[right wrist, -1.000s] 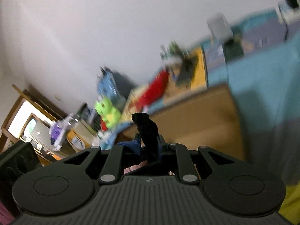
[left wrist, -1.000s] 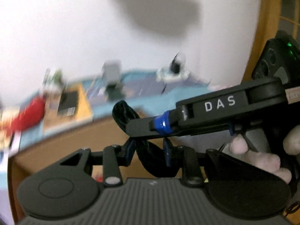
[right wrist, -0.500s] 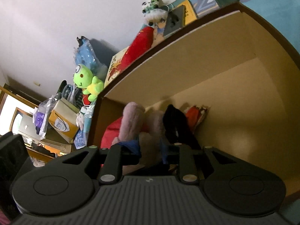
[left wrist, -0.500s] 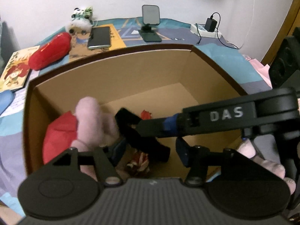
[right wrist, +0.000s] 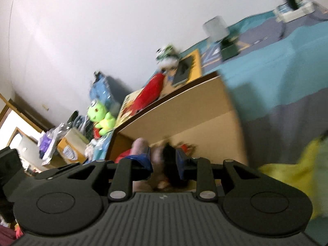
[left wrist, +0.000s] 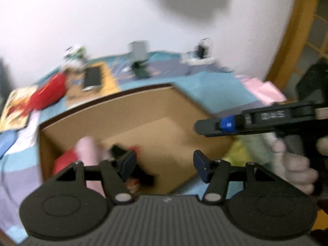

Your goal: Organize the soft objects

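Observation:
An open cardboard box [left wrist: 114, 110] [right wrist: 184, 110] stands on the blue bedspread. Inside lie a pink plush [left wrist: 86, 149] [right wrist: 140, 143], a red plush [left wrist: 64, 160] and a black soft thing [left wrist: 119, 150] [right wrist: 170, 153]. My left gripper [left wrist: 165, 164] hovers over the box's near side, open, nothing between its blue pads. My right gripper [right wrist: 163, 162] [left wrist: 196, 126] sits above the box's right edge in a hand [left wrist: 295, 164]. Its jaws are opening and hold nothing; the black thing shows through the gap, down in the box. The picture is blurred.
Behind the box lie a long red plush [left wrist: 49, 94] [right wrist: 149, 94], a panda plush [left wrist: 73, 57], a phone [left wrist: 92, 78], a stand [left wrist: 139, 61] and a charger [left wrist: 201, 55]. A green frog plush [right wrist: 100, 116] sits left. A yellow-green plush [right wrist: 291, 174] lies right of the box.
Both grippers held the black soft thing up, dipped into the box and let it go. Both have drawn back from the box; the left jaws stand much wider.

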{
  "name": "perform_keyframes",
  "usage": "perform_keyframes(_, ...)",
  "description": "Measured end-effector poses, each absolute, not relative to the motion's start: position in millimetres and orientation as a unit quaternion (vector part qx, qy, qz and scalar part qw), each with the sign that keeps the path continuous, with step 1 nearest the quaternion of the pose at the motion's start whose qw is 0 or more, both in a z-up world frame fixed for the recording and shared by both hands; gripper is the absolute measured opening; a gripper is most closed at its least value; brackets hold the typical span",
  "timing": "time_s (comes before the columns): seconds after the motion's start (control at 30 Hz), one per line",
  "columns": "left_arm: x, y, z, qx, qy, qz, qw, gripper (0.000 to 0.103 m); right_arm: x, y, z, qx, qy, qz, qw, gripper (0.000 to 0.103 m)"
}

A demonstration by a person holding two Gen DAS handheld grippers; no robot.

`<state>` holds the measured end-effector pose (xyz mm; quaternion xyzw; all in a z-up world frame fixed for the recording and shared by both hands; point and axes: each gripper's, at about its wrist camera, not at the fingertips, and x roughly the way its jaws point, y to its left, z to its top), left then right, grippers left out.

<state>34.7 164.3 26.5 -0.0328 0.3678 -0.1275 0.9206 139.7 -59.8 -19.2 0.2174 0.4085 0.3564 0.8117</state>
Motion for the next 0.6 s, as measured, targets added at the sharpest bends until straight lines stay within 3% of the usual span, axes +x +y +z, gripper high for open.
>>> perform_keyframes(0.23,42,66,11,-0.045,0.376,-0.226,0.897,0.06,153,-148,-23,0.173,0.398,0.296,0.851,0.01)
perform_keyframes(0.6,77,-56,-76,-0.118,0.463,-0.248,0.843,0.06,203,-217,-62,0.077,0.435,0.294,0.848,0.01)
